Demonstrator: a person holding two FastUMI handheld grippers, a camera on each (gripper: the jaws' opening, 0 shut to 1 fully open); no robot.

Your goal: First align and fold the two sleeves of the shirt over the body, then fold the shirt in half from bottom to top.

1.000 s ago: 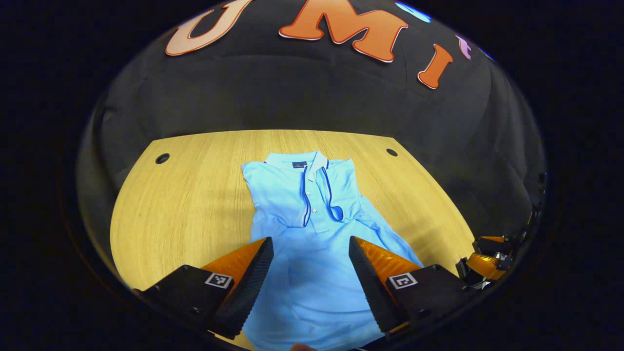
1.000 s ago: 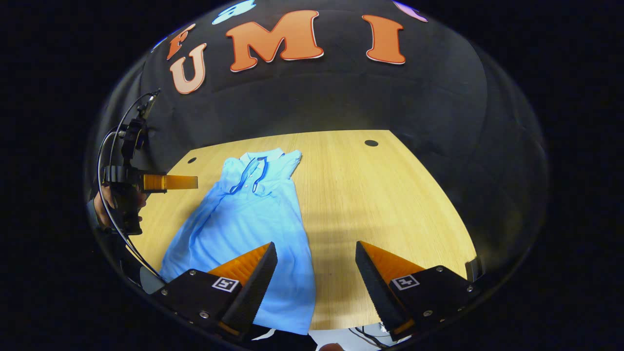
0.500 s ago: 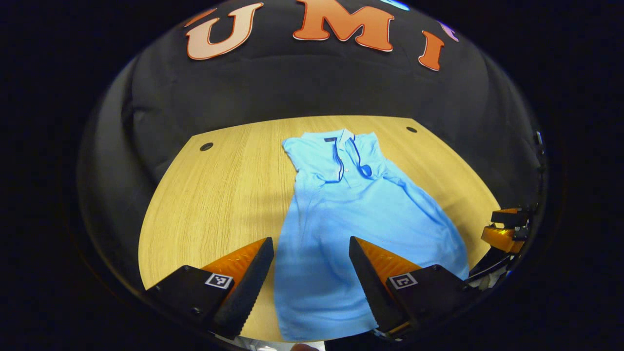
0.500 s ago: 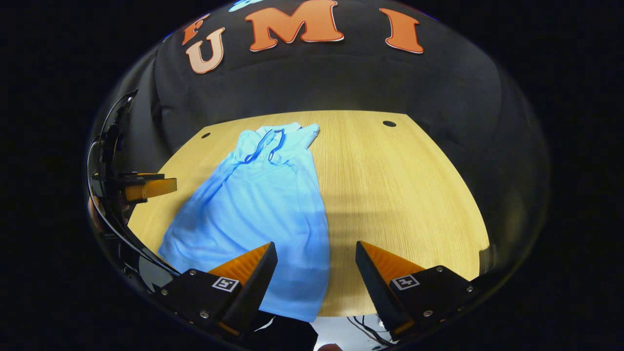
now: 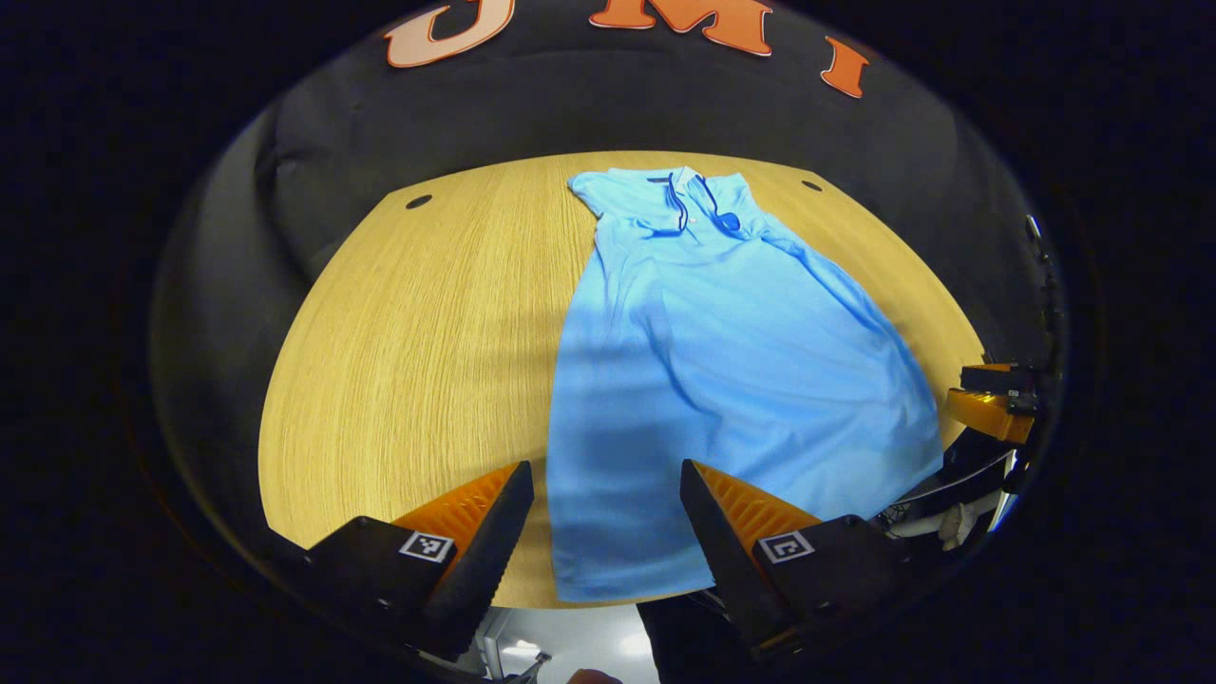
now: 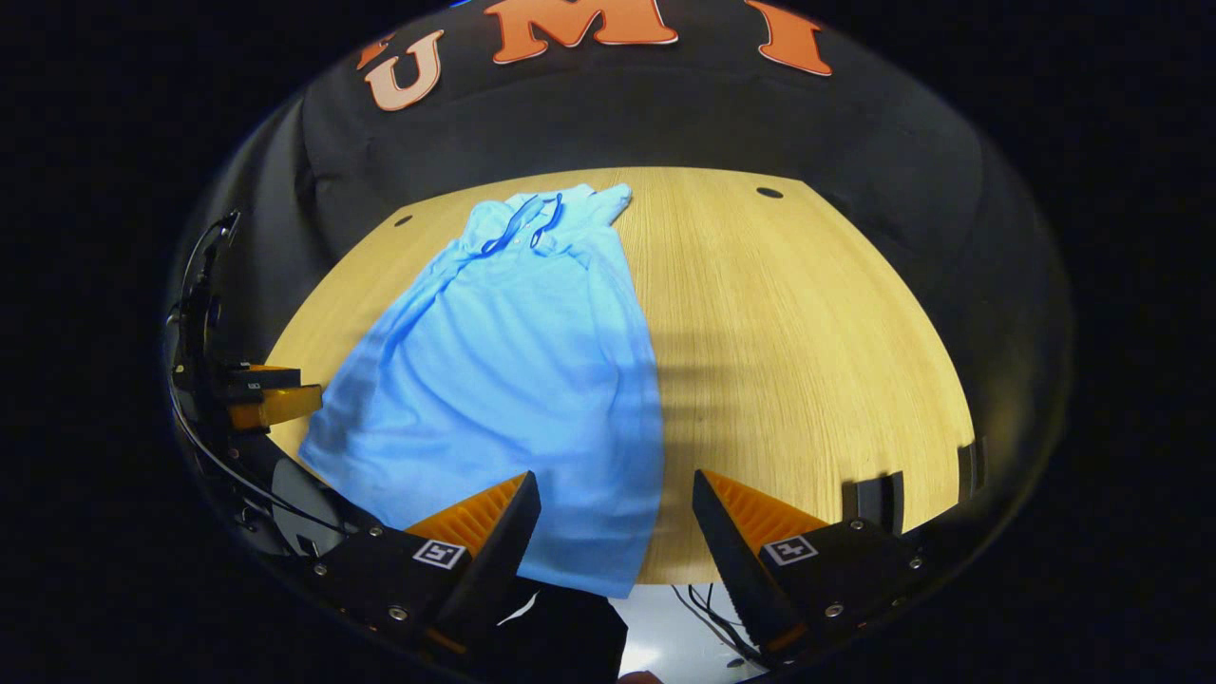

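**Both tools pulled back to the hem**

So over the last second both tools backed off toward the near edge of the table; views went from mid-body to the whole shirt. Shirt lay flat, collar far, hem at the near edge, sleeves already folded in. Likely lining up for the bottom-to-top fold. Left tool and right tool were spread, holding nothing. Wood table, two grommet holes, black cloth wall behind.

I'm seeing a light blue shirt with dark blue piping running along its collar placket. I'm looking at it lying on a pale yellow-tan wooden table showing fine straight grain, with small black round holes near the far corners.
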